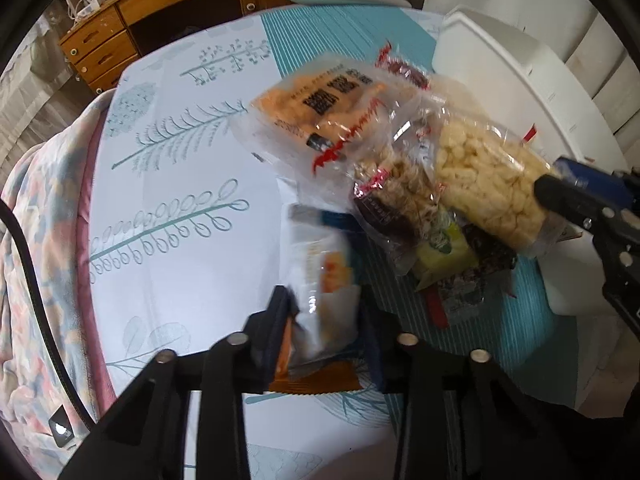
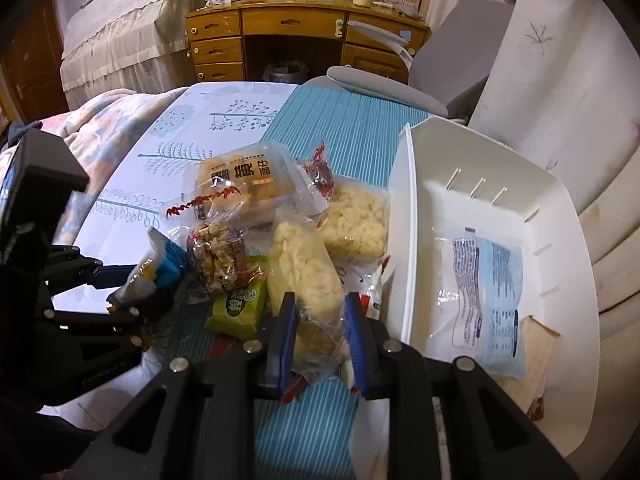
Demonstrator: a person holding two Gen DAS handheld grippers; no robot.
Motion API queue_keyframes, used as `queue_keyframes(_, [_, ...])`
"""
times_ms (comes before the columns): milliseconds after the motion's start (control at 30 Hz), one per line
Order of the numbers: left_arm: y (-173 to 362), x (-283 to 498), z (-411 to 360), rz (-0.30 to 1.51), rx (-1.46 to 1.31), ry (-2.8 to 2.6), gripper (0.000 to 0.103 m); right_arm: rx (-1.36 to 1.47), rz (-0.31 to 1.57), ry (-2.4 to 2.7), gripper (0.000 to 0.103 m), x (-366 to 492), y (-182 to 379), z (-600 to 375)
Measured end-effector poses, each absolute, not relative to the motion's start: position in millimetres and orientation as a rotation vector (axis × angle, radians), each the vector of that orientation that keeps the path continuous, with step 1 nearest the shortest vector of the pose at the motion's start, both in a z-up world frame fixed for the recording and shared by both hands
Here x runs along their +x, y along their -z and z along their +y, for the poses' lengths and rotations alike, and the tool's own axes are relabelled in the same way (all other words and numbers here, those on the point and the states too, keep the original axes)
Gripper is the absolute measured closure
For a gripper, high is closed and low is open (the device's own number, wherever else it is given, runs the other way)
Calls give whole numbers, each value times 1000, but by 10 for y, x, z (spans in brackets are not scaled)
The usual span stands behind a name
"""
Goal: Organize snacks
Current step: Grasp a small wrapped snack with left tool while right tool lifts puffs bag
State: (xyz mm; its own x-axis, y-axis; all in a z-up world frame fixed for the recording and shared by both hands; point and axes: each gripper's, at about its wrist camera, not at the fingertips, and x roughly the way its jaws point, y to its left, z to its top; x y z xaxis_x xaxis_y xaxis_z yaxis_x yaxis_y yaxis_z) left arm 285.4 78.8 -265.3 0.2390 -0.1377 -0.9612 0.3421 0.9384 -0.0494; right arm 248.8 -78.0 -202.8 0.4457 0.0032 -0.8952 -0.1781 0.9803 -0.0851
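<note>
A pile of snack packets lies on the teal-and-white tablecloth (image 1: pixel 180 240). My left gripper (image 1: pixel 325 300) is shut on a small white, orange and blue packet (image 1: pixel 324 264), gripped at its lower part; the right wrist view shows this gripper (image 2: pixel 128 292) and packet (image 2: pixel 154 266) at the left. My right gripper (image 2: pixel 320 304) is shut on a clear bag of pale puffed snacks (image 2: pixel 304 272). The left wrist view has that bag (image 1: pixel 488 188) and gripper (image 1: pixel 556 178) at the right. A white bin (image 2: pixel 404 220) stands right of the pile and holds a blue-and-white packet (image 2: pixel 488 292).
In the pile lie an orange bread packet (image 2: pixel 244 184), a brown clustered snack (image 2: pixel 218 260), a green packet (image 2: pixel 238 306) and another pale bag (image 2: pixel 356 224). A blanket (image 1: pixel 36 240) hangs off the table's left edge. A wooden desk (image 2: pixel 296 36) and grey chair (image 2: pixel 452 64) stand beyond.
</note>
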Motion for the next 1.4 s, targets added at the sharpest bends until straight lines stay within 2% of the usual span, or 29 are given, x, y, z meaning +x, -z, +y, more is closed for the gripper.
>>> queue_keyframes(400, [2454, 2706, 1024, 1273, 125, 349, 78, -101, 1115, -60, 80, 2234, 1790, -728])
queue_keyframes(867, [1972, 2244, 1264, 1287, 56, 426, 78, -52, 1019, 4, 80, 1675, 1299, -558])
queue_keyframes(1400, [1282, 2006, 621, 1284, 21, 506, 78, -91, 935, 4, 80, 1423, 822, -1196])
